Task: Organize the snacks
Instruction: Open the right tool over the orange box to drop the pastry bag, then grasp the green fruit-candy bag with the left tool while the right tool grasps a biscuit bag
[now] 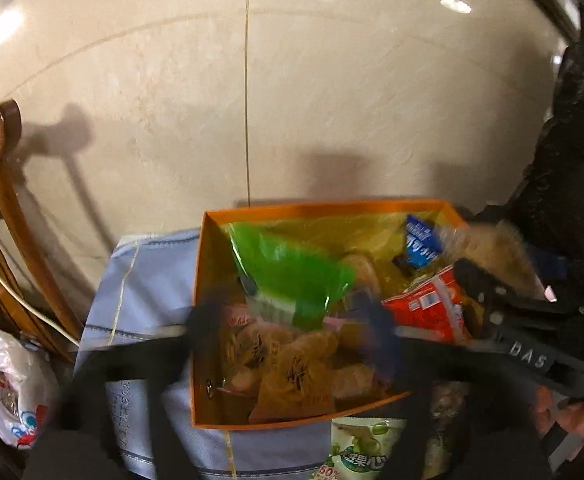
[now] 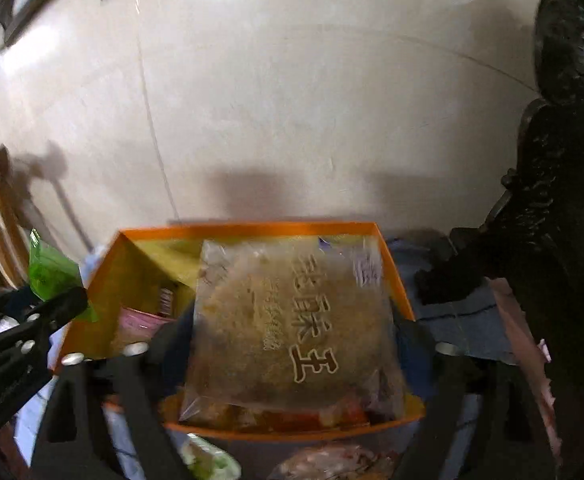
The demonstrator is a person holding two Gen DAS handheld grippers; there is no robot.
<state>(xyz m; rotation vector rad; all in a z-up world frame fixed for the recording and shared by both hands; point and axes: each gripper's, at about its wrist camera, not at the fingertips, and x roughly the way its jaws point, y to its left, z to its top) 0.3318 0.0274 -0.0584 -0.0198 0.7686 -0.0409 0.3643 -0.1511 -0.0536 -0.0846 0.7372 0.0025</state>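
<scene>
Two tools, both spread wide and gripping nothing: left tool (image 1: pixel 292 320), right tool (image 2: pixel 288 344). Orange box (image 1: pixel 200 320) at lower centre of frame; green packet (image 1: pixel 292 276) and clear crisp bag (image 2: pixel 288 320) loose above it. Recommended: clear the tools gently, leaving the packets lying flat inside.

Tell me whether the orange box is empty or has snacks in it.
It has snacks in it: the orange box holds a green packet, a red packet and brown-wrapped pieces.

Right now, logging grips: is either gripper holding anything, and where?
Nothing gripped. Left gripper open around the green packet; right gripper open around the clear snack bag.
</scene>
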